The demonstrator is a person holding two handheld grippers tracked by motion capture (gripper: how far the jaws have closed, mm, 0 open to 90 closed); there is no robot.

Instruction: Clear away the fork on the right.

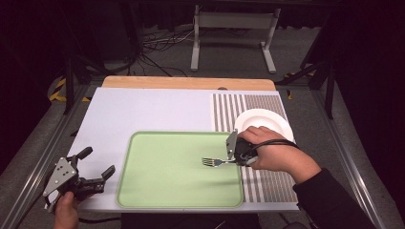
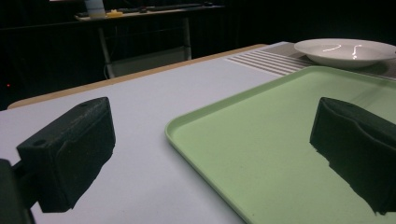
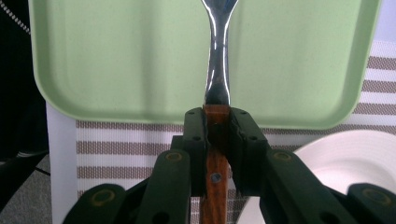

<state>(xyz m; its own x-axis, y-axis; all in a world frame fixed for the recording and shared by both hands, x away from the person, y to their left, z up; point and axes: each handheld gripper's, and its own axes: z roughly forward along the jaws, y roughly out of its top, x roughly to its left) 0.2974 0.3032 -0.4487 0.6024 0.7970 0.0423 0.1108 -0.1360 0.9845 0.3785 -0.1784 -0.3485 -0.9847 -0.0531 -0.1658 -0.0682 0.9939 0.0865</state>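
A fork [image 1: 216,162] with a metal neck [image 3: 218,60] and a brown wooden handle [image 3: 215,177] is held over the right part of a light green tray [image 1: 162,171]. My right gripper [image 1: 237,151] is shut on the handle, and the tines point left over the tray. In the right gripper view the jaws clamp the handle from both sides. My left gripper [image 1: 98,167] stands open at the table's front left corner, just left of the tray, with nothing between its fingers [image 2: 70,154]. The tray edge [image 2: 201,140] runs between its jaws.
A white plate [image 1: 263,124] lies on a striped placemat [image 1: 267,183] at the right, behind my right hand. The plate [image 2: 345,50] sits beyond the tray's far side. A white table surface [image 1: 143,109] spreads behind the tray. A metal stand [image 1: 234,28] is on the floor beyond.
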